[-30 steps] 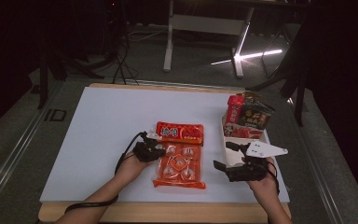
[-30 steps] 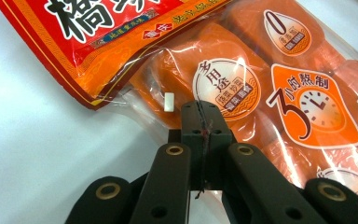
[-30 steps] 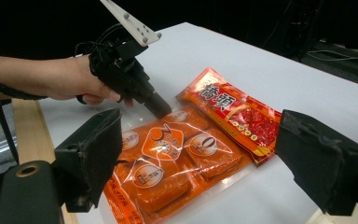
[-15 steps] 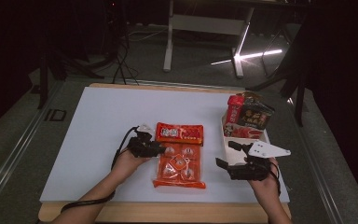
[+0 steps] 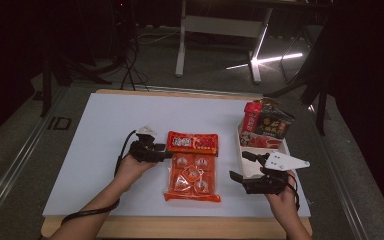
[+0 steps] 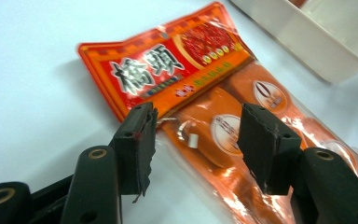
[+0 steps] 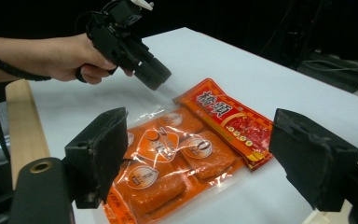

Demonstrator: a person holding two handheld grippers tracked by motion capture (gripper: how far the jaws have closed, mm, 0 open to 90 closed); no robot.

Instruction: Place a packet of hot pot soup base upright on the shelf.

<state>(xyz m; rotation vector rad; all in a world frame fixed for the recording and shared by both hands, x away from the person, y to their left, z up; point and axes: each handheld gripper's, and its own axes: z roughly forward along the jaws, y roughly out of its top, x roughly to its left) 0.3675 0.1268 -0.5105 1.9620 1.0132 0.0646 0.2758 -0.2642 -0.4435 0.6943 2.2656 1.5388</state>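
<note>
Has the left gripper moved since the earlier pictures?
Yes. The left gripper, jaws just opening and holding nothing, has backed leftward off the orange packet, which lies where it did.

An orange snack packet (image 5: 192,166) lies flat on the white desk (image 5: 90,140), its red printed header toward the far side. Through the clear lower part show several orange-wrapped pieces with round labels. It sits just left of a white tray (image 5: 245,160).

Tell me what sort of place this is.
Probably a dim lab or studio set up for recording: a white-topped wooden table lit among dark surroundings, metal stand legs and cables on the grey floor behind, with an orange clear-plastic snack packet staged on it.
</note>
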